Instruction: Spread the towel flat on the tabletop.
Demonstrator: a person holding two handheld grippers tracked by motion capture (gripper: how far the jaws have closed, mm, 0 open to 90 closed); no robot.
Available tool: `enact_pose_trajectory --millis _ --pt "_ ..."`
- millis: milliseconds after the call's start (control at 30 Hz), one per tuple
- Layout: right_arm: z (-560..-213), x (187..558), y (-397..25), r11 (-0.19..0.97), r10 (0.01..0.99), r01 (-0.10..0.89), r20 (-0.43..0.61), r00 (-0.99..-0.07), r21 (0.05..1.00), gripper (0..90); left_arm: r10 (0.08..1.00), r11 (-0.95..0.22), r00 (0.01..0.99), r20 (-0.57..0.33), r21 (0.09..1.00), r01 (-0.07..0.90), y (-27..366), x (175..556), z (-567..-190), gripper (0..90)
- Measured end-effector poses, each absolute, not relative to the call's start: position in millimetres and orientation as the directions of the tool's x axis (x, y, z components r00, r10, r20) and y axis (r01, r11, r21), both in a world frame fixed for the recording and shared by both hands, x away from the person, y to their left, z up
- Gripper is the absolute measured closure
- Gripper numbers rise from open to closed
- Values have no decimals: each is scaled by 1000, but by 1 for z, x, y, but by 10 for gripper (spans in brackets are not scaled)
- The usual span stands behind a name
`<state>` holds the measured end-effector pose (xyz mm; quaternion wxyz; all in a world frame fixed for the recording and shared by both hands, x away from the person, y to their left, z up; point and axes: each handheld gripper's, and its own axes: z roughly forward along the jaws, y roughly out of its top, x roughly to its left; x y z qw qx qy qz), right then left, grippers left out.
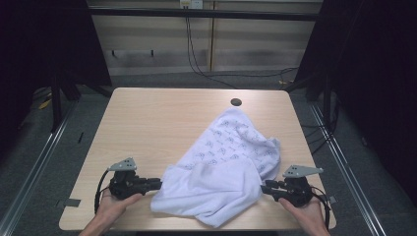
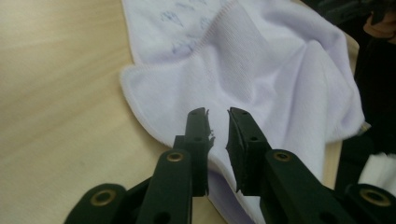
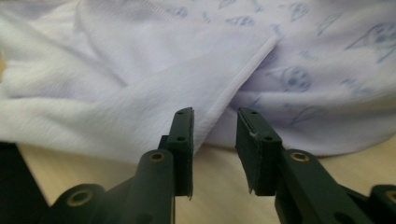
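With both claws apart, left claw (image 1: 158, 184) and right claw (image 1: 264, 187), we should pinch the towel (image 1: 226, 162) hems squarely before lifting

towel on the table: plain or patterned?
The towel is white with small blue-grey printed motifs on one face; the folded-over side is plain. The right gripper view shows it best.

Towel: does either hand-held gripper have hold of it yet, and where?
Nothing is held. The left hand-held gripper is open over the towel edge; the right hand-held gripper is open at a folded hem.
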<state>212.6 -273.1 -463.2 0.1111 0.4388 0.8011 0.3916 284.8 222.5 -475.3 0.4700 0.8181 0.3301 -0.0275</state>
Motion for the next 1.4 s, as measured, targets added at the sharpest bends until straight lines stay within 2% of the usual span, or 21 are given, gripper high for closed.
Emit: enact_pose_trajectory --millis 200,333,467,567,633,667,767,800,867,933,1067,1133,1200,1267,1400 --pt "-455 245 -269 265 786 583 178 -592 768 626 563 -341 765 -313 755 560 217 323 -480 671" --pt "-462 280 -257 288 783 607 183 -595 741 600 584 -357 749 -312 731 582 204 348 -495 661" --pt "-472 308 -247 294 790 631 189 -583 718 576 543 -370 776 -321 738 565 194 351 -496 631" --pt "-481 316 -244 300 799 648 186 -572 700 555 536 -419 789 -300 717 557 187 347 -501 599" --pt "-487 318 -244 326 803 652 163 -573 685 539 529 -445 799 -284 710 547 182 344 -505 613" --pt "-489 318 -244 325 806 656 162 -569 681 534 523 -455 805 -280 707 541 180 343 -505 654" --pt "-495 319 -240 334 795 655 171 -582 678 533 503 -478 823 -264 708 520 179 339 -503 863" --pt "-497 319 -238 343 795 659 167 -583 669 541 501 -477 824 -264 710 518 180 338 -501 877" --pt "-498 318 -233 359 790 638 143 -597 681 665 506 -448 820 -267 731 514 184 338 -496 879" --pt "-493 315 -231 363 779 615 135 -612 700 727 512 -397 812 -280 762 513 190 337 -488 880" --pt "-470 305 -236 291 774 569 160 -612 769 758 505 -311 808 -304 809 499 201 336 -476 880" --pt "-461 299 -241 267 766 554 175 -619 789 823 492 -312 814 -307 811 495 202 334 -474 880" --pt "-457 296 -247 252 787 557 167 -594 791 792 487 -326 819 -302 808 492 199 332 -476 879" --pt "-462 301 -250 256 787 583 183 -588 772 676 489 -349 823 -289 800 489 195 332 -478 879" --pt "-486 323 -246 283 809 649 188 -557 706 612 486 -352 824 -291 798 490 192 332 -478 878"
